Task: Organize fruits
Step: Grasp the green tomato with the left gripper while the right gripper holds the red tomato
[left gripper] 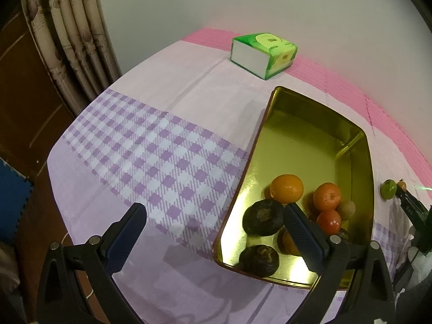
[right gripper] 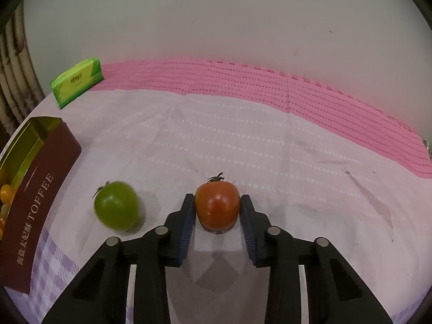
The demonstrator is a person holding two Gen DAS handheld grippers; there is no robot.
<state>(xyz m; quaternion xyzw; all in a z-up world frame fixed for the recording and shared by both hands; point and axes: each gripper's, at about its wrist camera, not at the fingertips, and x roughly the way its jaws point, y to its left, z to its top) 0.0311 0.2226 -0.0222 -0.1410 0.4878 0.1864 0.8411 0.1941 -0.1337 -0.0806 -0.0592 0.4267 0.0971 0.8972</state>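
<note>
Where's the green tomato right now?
In the right wrist view the green tomato lies on the tablecloth, between the toffee tin and the red tomato in the right claw.

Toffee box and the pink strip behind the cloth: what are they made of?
Toffee box: likely tin, since the gold inside is glossy and mirrors the fruit; the outside is a matte maroon print. Pink strip: probably foam mat, given its ribbed texture and a seam like joined tiles.
</note>
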